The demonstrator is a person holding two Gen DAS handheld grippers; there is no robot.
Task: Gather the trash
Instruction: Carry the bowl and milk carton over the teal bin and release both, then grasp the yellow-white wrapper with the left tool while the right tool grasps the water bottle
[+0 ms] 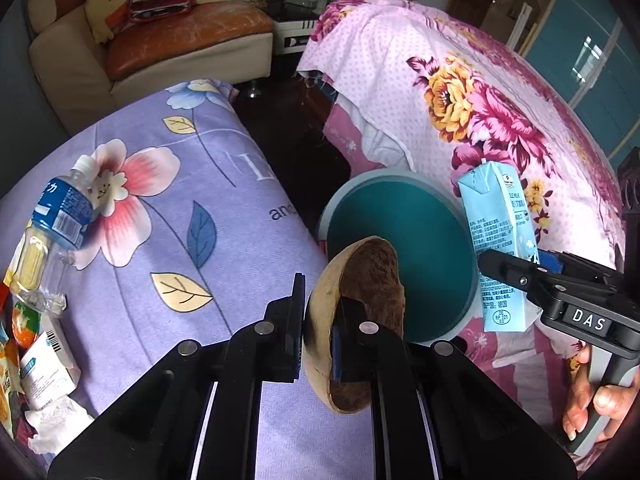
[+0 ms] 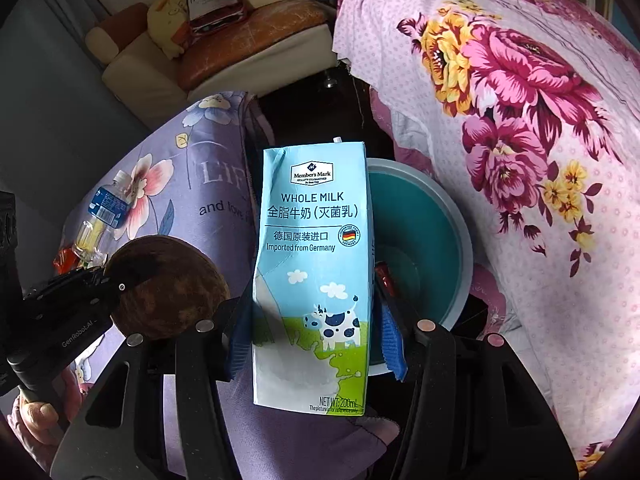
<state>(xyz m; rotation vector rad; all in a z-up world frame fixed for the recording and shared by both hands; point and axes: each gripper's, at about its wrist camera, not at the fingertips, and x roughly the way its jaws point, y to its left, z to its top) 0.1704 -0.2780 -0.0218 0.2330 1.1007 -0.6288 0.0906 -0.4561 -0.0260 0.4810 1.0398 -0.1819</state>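
My left gripper [image 1: 320,332] is shut on a brown coconut shell half [image 1: 360,280], clamping its rim, at the near edge of a teal bin [image 1: 400,216]. The shell also shows in the right wrist view [image 2: 168,292]. My right gripper [image 2: 312,344] is shut on a light blue whole milk carton [image 2: 312,272], held upright in front of the bin [image 2: 424,232]. In the left wrist view the carton [image 1: 496,240] hangs over the bin's right rim. A red item [image 2: 386,280] lies inside the bin.
On the purple floral cloth [image 1: 180,240] at the left lie a plastic bottle [image 1: 52,232], a white box [image 1: 48,364], crumpled tissue [image 1: 60,424] and snack wrappers [image 1: 22,320]. A pink floral cover [image 1: 460,100] rises on the right. A sofa [image 1: 160,40] stands behind.
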